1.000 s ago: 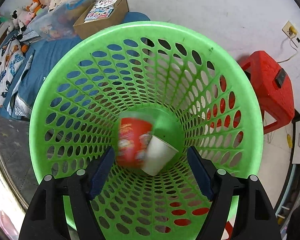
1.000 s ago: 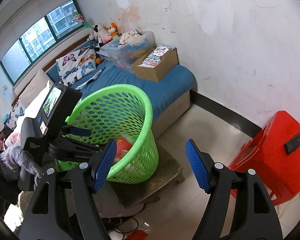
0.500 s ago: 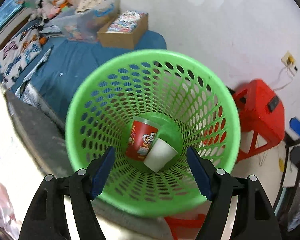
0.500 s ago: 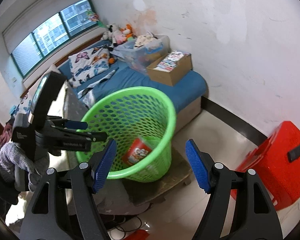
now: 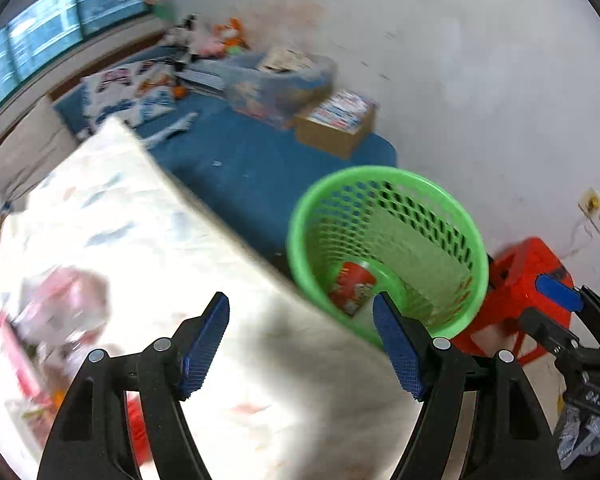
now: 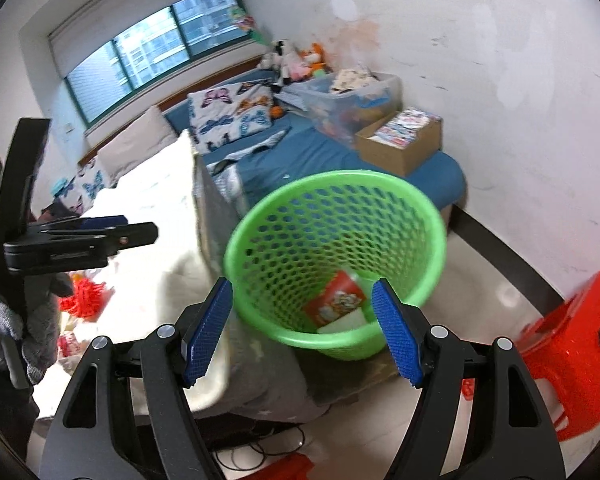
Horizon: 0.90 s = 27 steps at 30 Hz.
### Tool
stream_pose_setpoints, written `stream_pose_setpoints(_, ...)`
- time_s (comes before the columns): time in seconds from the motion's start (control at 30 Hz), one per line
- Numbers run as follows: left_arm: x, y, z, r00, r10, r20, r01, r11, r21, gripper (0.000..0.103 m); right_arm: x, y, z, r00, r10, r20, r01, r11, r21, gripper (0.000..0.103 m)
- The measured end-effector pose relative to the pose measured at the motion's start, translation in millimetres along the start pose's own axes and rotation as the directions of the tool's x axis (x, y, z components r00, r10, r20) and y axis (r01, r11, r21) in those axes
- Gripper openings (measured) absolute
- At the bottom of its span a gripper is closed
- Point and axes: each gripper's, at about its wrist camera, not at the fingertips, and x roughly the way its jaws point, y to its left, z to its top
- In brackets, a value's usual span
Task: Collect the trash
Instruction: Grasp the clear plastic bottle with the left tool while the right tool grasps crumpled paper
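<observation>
A green mesh basket (image 5: 452, 216) (image 6: 332, 184) stands by the bed. Inside it lie a red printed cup (image 5: 354, 286) (image 6: 334, 298) and a white paper cup (image 6: 342, 324). My left gripper (image 5: 300, 344) is open and empty, over the white quilt to the left of the basket. It also shows in the right wrist view (image 6: 100, 232). My right gripper (image 6: 302, 328) is open and empty, above the basket's near rim. Blurred pink and red wrappers (image 5: 52, 320) lie on the quilt at the left. Red bits (image 6: 86, 294) lie on the quilt under the left gripper.
A white quilt (image 5: 140, 248) covers the bed beside a blue mattress (image 5: 240, 168). A cardboard box (image 6: 400, 140) and a clear storage bin (image 6: 348, 96) sit on the mattress. A red plastic stool (image 6: 568, 352) stands right of the basket. Cables (image 6: 260, 448) lie on the floor.
My left gripper has pulled back from over the basket and swung left over the quilt. The right gripper has shifted so the basket sits more centred. The cups have settled in the basket.
</observation>
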Motion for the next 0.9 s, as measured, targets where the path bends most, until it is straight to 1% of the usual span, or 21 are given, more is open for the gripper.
stream_pose_setpoints(0.1, -21.1, 29.4, -14.8, 0.999, 0.039, 0.025, -0.038, 0.997, -0.064, 0.072, 4.6, 16.7, 3.0, 1.000, 0.026, -0.004, -0.026, 0.999, -0.030, 0.073)
stream_pose_setpoints(0.2, -42.4, 58.4, -27.6, 0.995, 0.091, 0.053, -0.084, 0.989, -0.122, 0.072, 8.6, 36.5, 6.2, 0.998, 0.059, -0.009, -0.060, 0.996, -0.062, 0.073)
stream_pose_setpoints(0.33, -67.4, 92.8, -47.2, 0.982, 0.172, 0.084, -0.153, 0.970, -0.188, 0.073, 13.3, 57.1, 8.5, 0.995, 0.095, -0.022, -0.096, 0.991, -0.093, 0.073)
stream_pose_setpoints(0.37, -74.8, 103.6, -53.2, 0.975, 0.201, 0.091, -0.178, 0.961, -0.211, 0.074, 14.4, 62.9, 8.5, 0.995, 0.101, -0.024, -0.103, 0.989, -0.102, 0.073)
stream_pose_setpoints(0.43, -87.3, 123.7, -66.1, 0.964, 0.248, 0.098, -0.217, 0.943, -0.254, 0.079, 17.3, 72.6, 9.5, 0.993, 0.118, -0.030, -0.121, 0.986, -0.117, 0.073)
stream_pose_setpoints(0.53, -101.2, 148.5, -83.5, 0.944, 0.315, 0.095, -0.272, 0.911, -0.311, 0.079, 21.9, 87.9, 9.1, 0.989, 0.140, -0.039, -0.144, 0.980, -0.136, 0.073)
stream_pose_setpoints(0.63, -108.4, 166.0, -100.2, 0.927, 0.365, 0.087, -0.316, 0.884, -0.343, 0.082, 26.3, 105.2, 6.0, 0.986, 0.161, -0.053, -0.167, 0.973, -0.158, 0.073)
stream_pose_setpoints(0.67, -109.9, 174.3, -108.2, 0.923, 0.376, 0.078, -0.326, 0.875, -0.359, 0.082, 27.1, 110.1, 5.0, 0.984, 0.169, -0.057, -0.176, 0.970, -0.165, 0.073)
stream_pose_setpoints(0.73, -107.1, 186.7, -117.5, 0.927, 0.372, 0.053, -0.325, 0.865, -0.383, 0.082, 28.7, 120.1, 3.3, 0.981, 0.183, -0.064, -0.192, 0.965, -0.180, 0.073)
stream_pose_setpoints(0.83, -101.4, 196.0, -133.2, 0.925, 0.379, 0.024, -0.339, 0.853, -0.398, 0.086, 32.2, 134.3, 1.7, 0.976, 0.204, -0.079, -0.216, 0.957, -0.195, 0.073)
stream_pose_setpoints(0.9, -94.0, 203.7, -139.7, 0.930, 0.368, 0.003, -0.332, 0.843, -0.423, 0.086, 33.7, 142.5, 0.7, 0.972, 0.216, -0.089, -0.230, 0.951, -0.208, 0.073)
